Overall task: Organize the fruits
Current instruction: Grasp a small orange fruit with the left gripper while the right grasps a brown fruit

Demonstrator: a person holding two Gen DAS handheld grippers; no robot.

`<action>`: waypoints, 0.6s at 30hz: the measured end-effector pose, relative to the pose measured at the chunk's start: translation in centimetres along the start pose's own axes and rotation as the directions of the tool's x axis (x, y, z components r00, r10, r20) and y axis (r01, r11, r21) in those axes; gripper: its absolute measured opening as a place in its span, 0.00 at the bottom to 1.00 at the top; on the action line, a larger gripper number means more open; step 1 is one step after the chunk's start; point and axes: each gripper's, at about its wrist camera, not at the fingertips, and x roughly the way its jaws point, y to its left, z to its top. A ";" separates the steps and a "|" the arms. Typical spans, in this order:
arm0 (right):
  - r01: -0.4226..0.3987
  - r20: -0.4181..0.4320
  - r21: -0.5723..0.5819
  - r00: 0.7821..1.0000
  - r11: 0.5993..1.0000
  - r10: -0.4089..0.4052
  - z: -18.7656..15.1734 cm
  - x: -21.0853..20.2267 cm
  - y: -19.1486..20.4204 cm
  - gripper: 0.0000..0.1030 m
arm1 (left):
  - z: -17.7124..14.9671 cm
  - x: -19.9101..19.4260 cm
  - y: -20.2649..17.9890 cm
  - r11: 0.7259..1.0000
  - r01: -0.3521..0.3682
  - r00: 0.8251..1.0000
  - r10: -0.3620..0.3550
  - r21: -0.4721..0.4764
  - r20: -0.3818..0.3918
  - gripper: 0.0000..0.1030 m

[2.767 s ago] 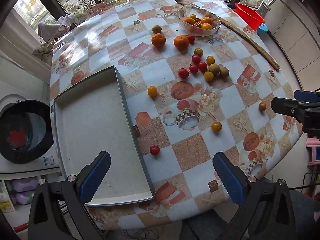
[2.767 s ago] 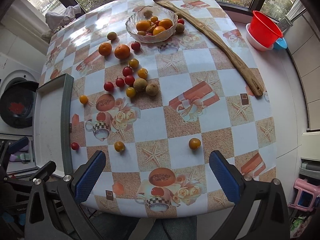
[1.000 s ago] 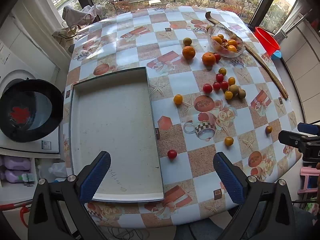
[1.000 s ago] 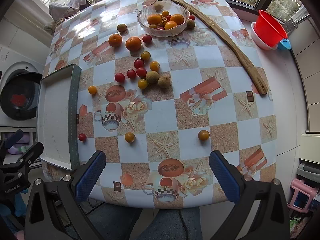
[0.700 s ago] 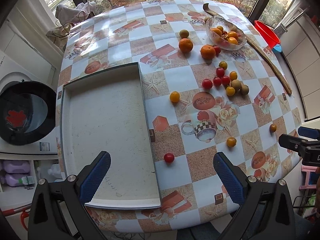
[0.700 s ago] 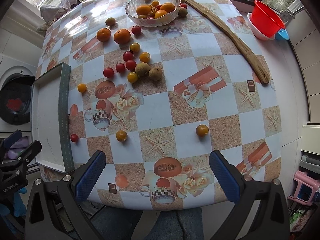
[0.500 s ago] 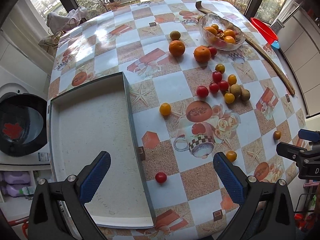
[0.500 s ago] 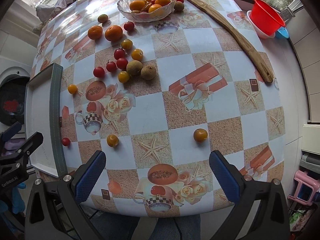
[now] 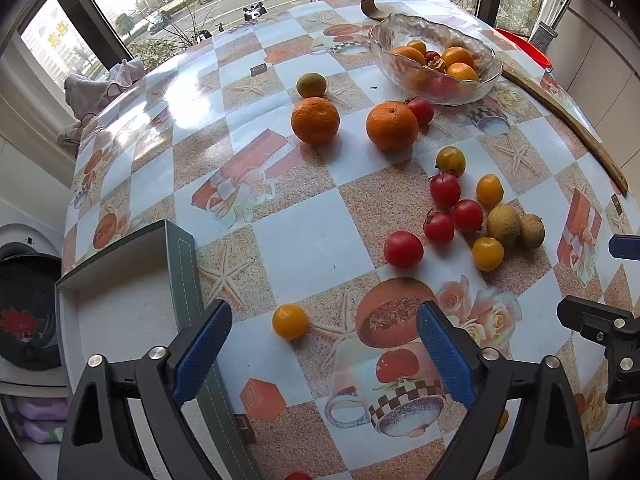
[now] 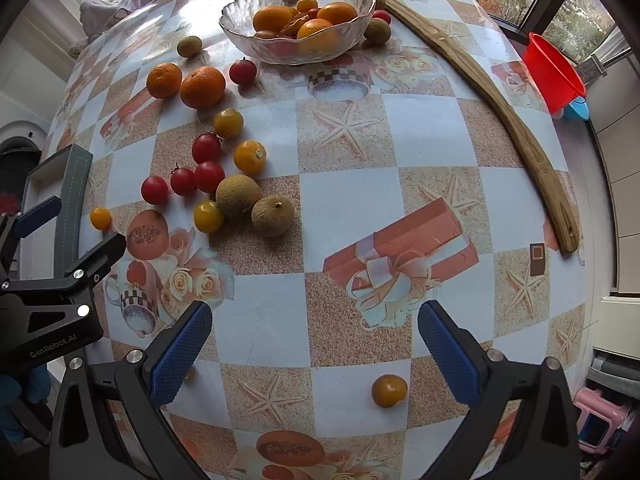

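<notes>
Loose fruit lies on the patterned tablecloth: two oranges [image 9: 392, 126], red cherry tomatoes [image 9: 403, 249], yellow tomatoes and two brown longans [image 10: 273, 215]. A glass bowl [image 9: 436, 62] of fruit stands at the far side. My left gripper [image 9: 320, 354] is open and low over the table, with a yellow tomato [image 9: 289, 321] just ahead between its fingers. My right gripper [image 10: 314, 350] is open and empty, with another yellow tomato [image 10: 389, 390] lying near its right finger. The grey tray [image 9: 120, 312] lies at the left.
A long wooden stick [image 10: 480, 76] lies along the table's right side. A red plastic tub [image 10: 554, 72] stands off the right edge. A washing machine [image 9: 24, 312] is on the left below the table. Windows run behind the table's far edge.
Both grippers have dropped lower and moved forward over the table, so the fruit looks much larger. The left gripper has closed in on the lone yellow tomato beside the tray.
</notes>
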 end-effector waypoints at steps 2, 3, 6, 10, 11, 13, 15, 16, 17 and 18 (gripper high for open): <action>-0.002 0.019 -0.016 1.000 1.000 0.002 0.3 0.5 0.0 0.95 | -0.1 0.6 0.0 1.000 -0.007 1.000 0.007 -0.004 -0.002 0.87; -0.003 0.031 -0.026 1.000 1.000 0.004 0.5 0.7 0.2 0.93 | -0.2 0.9 0.1 1.000 -0.004 1.000 0.004 -0.011 -0.002 0.87; -0.012 0.057 -0.056 0.998 0.998 0.015 1.1 1.3 0.7 0.88 | -0.3 1.8 0.6 0.999 -0.019 1.000 0.018 -0.029 -0.013 0.87; -0.021 0.063 -0.074 0.998 0.997 0.025 2.2 2.6 1.4 0.74 | -0.6 2.4 1.5 0.997 0.010 1.000 -0.011 -0.081 -0.012 0.87; -0.008 0.077 -0.078 0.997 0.997 0.014 2.5 2.7 1.7 0.72 | -0.7 2.5 1.6 0.996 0.016 1.000 -0.017 -0.090 -0.011 0.87; 0.004 0.093 -0.097 0.996 0.995 0.005 3.0 2.7 2.3 0.60 | -0.7 2.3 1.8 0.993 0.051 0.999 -0.051 -0.104 -0.003 0.72; 0.006 0.104 -0.102 0.995 0.995 0.005 3.3 2.6 2.5 0.47 | -0.7 2.2 1.7 0.991 0.083 0.997 -0.083 -0.105 0.001 0.61; 0.003 0.109 -0.101 0.994 0.995 0.008 3.5 2.7 2.8 0.32 | -0.7 2.0 1.5 0.990 0.098 0.995 -0.097 -0.099 0.007 0.52; -0.002 0.113 -0.097 0.994 0.995 0.013 3.6 2.6 2.8 0.27 | -0.8 1.9 1.3 0.992 0.091 0.996 -0.090 -0.092 0.013 0.49; -0.009 0.110 -0.088 0.994 0.996 0.019 3.7 2.6 2.7 0.27 | -0.9 1.8 1.2 0.993 0.081 0.997 -0.080 -0.084 0.019 0.45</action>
